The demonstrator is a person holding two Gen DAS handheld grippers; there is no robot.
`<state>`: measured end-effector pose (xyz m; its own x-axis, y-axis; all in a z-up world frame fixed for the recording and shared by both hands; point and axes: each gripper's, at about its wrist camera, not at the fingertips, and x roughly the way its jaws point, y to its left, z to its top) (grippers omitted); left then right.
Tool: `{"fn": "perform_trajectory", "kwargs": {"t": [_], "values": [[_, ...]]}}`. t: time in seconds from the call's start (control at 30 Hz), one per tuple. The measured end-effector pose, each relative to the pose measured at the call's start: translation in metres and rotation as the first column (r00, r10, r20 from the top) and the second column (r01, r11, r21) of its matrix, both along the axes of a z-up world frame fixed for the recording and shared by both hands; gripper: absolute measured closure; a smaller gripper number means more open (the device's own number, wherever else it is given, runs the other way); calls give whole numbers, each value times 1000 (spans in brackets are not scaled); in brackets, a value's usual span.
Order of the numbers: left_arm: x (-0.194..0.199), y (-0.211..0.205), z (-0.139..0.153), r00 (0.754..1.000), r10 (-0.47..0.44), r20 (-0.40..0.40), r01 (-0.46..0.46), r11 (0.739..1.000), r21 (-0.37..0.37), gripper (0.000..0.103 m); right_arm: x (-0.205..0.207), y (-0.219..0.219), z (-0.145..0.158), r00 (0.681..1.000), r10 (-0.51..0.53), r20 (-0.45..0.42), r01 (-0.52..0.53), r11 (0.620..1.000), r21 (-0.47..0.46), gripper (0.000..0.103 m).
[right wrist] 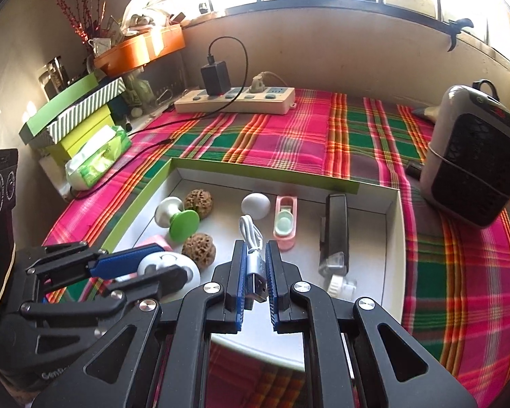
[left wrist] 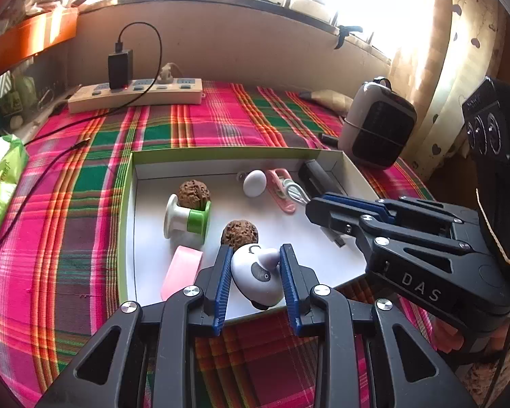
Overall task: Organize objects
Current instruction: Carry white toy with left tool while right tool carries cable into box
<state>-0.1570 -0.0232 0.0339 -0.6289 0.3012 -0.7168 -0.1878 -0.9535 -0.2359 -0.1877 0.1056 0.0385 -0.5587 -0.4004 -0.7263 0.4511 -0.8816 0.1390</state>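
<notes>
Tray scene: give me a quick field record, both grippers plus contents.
left gripper: shut on white panda-faced gadget, over the tray's near edge
right gripper: shut on white USB cable, plug end toward the camera
tray: shallow white box with green rim, on plaid cloth
inside tray: two walnuts, green-and-white spool, pink block, white egg shape, pink clip, black stapler-like item

My left tongs [left wrist: 255, 268] grip a white panda toy [left wrist: 256, 273] over the open box [left wrist: 352, 166]; my right tongs [left wrist: 314, 209] hold a white cable [left wrist: 297, 192].
</notes>
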Motion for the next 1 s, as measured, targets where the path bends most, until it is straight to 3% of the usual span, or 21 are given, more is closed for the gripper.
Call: {"fn": "perform_trajectory", "kwargs": {"t": [1.0], "values": [[-7, -1, -10, 999, 4, 33, -4, 1000, -6, 77, -24, -16, -27, 997, 26, 78, -29, 999, 30, 91]]}}
